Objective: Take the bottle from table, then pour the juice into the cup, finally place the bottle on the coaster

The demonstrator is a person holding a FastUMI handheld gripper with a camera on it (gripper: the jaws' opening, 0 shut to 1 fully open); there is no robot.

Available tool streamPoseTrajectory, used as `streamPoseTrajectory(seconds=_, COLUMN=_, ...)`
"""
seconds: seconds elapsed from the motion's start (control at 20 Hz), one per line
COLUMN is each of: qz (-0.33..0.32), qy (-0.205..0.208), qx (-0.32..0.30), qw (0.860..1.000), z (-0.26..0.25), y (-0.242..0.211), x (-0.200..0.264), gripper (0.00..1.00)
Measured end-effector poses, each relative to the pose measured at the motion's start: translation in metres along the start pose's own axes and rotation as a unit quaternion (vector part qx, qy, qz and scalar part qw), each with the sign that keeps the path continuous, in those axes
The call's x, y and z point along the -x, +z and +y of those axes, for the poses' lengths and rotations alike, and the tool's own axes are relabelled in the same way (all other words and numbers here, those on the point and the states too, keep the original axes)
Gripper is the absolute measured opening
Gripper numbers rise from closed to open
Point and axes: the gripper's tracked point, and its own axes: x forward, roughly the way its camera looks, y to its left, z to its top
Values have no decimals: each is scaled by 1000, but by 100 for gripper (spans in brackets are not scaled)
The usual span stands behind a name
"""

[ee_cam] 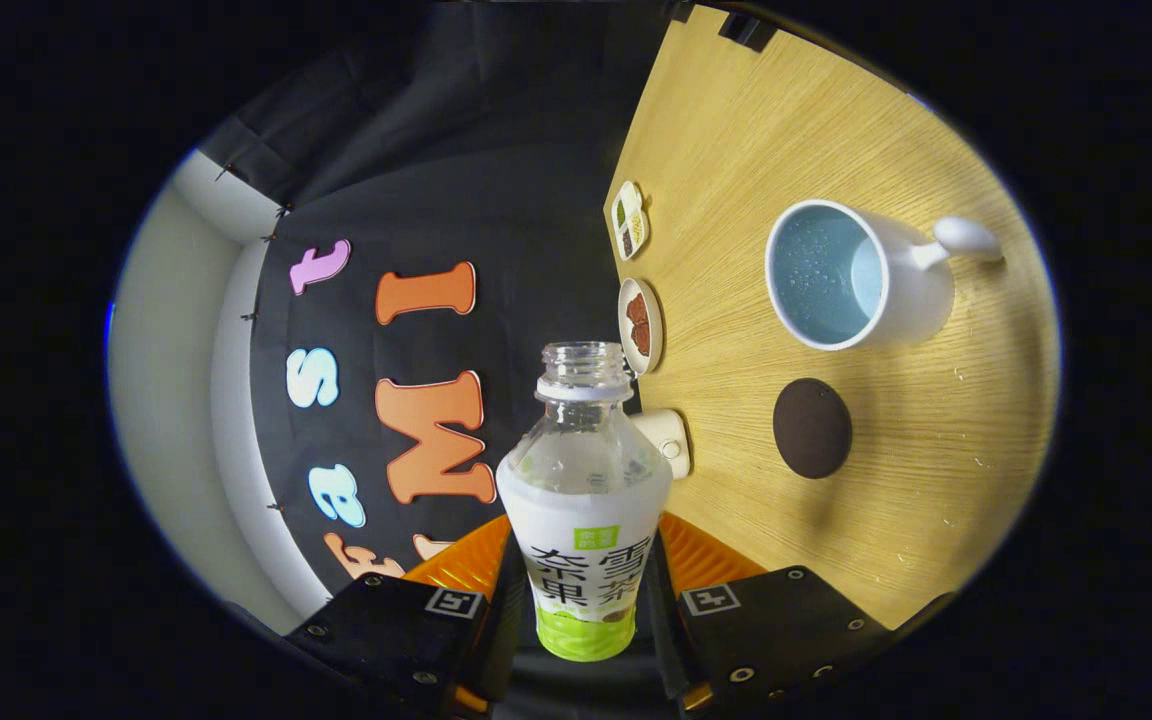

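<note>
The bottle has no cap on and looks empty and clear above its white label. The tool is clamped on it, one finger pressing each side of the label. The whole view is tipped sideways, so the bench stands like a wall beside the bottle. On the bench, a white cup holds some pale liquid with bubbles. The round dark coaster lies bare just beside the cup. Two small dishes with food sit at the bench edge.
</note>
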Motion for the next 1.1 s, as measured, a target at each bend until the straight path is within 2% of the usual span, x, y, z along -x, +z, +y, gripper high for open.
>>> streamPoseTrajectory(seconds=1.1, qz=10, qy=-13, qx=-41, qw=999, z=-10, y=-1, x=-2, gripper=58)
